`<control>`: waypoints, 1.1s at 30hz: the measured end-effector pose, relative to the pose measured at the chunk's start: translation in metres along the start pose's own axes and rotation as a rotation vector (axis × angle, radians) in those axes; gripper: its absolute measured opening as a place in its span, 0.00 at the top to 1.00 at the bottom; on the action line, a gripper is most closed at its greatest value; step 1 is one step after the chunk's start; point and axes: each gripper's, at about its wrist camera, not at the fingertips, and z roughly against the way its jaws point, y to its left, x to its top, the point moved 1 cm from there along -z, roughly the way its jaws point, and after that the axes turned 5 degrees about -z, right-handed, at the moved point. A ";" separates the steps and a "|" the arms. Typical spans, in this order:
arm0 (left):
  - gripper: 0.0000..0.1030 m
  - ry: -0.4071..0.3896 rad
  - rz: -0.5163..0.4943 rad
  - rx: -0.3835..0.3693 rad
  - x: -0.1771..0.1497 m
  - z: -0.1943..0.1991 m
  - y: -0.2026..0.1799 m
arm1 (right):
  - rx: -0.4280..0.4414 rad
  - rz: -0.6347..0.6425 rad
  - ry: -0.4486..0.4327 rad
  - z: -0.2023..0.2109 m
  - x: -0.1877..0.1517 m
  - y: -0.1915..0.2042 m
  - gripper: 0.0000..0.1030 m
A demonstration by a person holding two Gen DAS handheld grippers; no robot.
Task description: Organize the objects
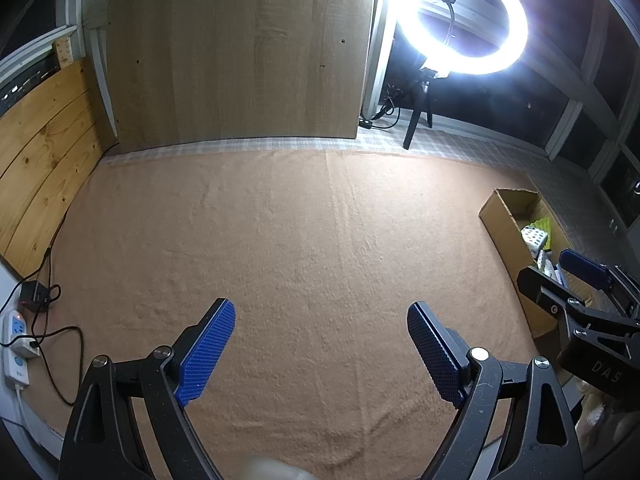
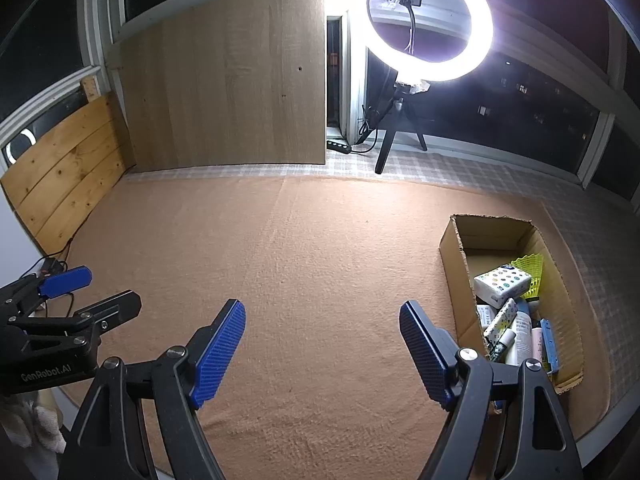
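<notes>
The wide stretch of orange blanket [image 2: 320, 248] ahead of both grippers lies bare, giving open passage forward and across. On the right side a cardboard box [image 2: 454, 264] stands on the blanket, its walls upright and its near half packed with small items, so only the far half has room inside. At the far edge a tall wooden board [image 2: 228, 80] closes off the back, and a plank panel [image 2: 68, 176] walls the left side. A ring light [image 2: 424, 24] on a tripod stands behind the blanket to the right. Cables and a power strip [image 1: 16, 344] lie along the left edge.
</notes>
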 end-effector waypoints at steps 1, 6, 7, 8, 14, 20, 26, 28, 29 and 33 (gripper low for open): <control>0.12 0.000 0.001 0.001 0.001 -0.001 0.000 | 0.000 -0.001 0.001 -0.001 0.000 0.000 0.26; 0.12 0.003 -0.003 0.001 0.002 -0.003 0.000 | 0.001 -0.003 0.004 -0.003 0.001 -0.001 0.26; 0.12 0.004 -0.003 0.000 0.003 -0.003 0.001 | 0.002 -0.003 0.004 -0.003 0.001 -0.001 0.26; 0.12 0.004 -0.002 0.001 0.003 -0.003 0.000 | 0.002 -0.003 0.004 -0.003 0.001 -0.001 0.26; 0.12 0.005 -0.003 0.000 0.003 -0.004 0.001 | 0.002 -0.008 0.010 -0.006 0.002 -0.002 0.26; 0.12 0.007 -0.005 0.001 0.004 -0.007 0.001 | 0.005 -0.009 0.013 -0.008 0.003 -0.003 0.26; 0.12 0.008 -0.005 0.001 0.005 -0.009 0.000 | 0.005 -0.010 0.015 -0.008 0.003 -0.003 0.26; 0.12 0.009 -0.006 0.002 0.005 -0.009 0.000 | 0.004 -0.011 0.016 -0.009 0.003 -0.004 0.26; 0.12 0.009 -0.006 0.001 0.005 -0.010 0.000 | 0.004 -0.013 0.017 -0.009 0.003 -0.004 0.26; 0.12 0.008 -0.005 0.001 0.004 -0.009 0.000 | 0.003 -0.016 0.021 -0.010 0.002 -0.005 0.26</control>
